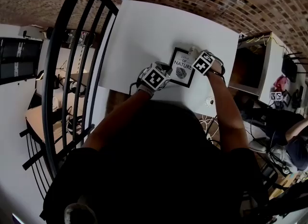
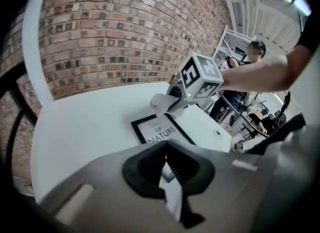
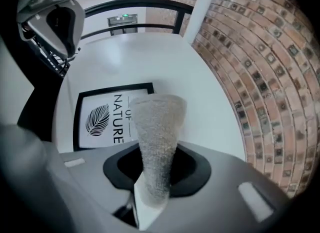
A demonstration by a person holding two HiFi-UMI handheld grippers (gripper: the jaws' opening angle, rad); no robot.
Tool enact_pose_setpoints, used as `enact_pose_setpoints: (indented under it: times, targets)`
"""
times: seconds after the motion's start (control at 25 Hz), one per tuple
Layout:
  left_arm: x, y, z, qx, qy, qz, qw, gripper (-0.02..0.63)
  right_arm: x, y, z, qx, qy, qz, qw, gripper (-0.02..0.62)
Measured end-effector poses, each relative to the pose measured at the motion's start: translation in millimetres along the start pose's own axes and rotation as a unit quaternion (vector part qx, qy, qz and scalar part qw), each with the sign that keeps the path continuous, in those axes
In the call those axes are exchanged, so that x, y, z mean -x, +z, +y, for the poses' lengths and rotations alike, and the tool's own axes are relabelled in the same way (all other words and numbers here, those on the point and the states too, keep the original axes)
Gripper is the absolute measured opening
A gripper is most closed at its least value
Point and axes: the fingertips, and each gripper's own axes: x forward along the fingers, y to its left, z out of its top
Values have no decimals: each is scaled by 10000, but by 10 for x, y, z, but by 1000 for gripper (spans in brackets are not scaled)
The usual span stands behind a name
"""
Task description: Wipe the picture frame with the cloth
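Cloth (image 3: 156, 127) sits clamped in the jaws of the right gripper (image 3: 154, 153), ahead of them the picture frame (image 3: 100, 122) on the counter (image 3: 150, 62); the left gripper (image 2: 166, 149) has its jaws together, empty.

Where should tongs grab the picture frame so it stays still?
I'd pinch the thin black rim at the near left corner, coming in low from your side. The picture frame lies flat on the table, so only its edge offers a grip, and the right tongs hold the cloth over its far end.
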Motion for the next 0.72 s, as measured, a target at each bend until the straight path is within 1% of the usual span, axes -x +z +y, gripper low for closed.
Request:
enact_pose_setpoints:
  times: [0.12, 0.28, 0.36, 0.56, 0.72]
  targets:
    - [1, -54, 10, 34, 13, 61, 10000, 2, -136, -57, 63, -5, 140, 150, 9998, 107]
    - [-34, -135, 21, 14, -5, 171, 9999, 1, -147, -36, 323, 223, 263, 181, 9992, 107]
    - [-89, -188, 7, -10, -51, 249, 9997, 2, -121, -39, 467, 245, 383, 167, 9988, 107]
    - [-179, -221, -89, -143, -224, 350, 9990, 2, -47, -92, 832, 84, 608, 56, 9981, 107]
    - [-157, -188, -105, -258, -194, 337, 9989, 2, -3, -121, 1081, -101, 695, -62, 9975, 107]
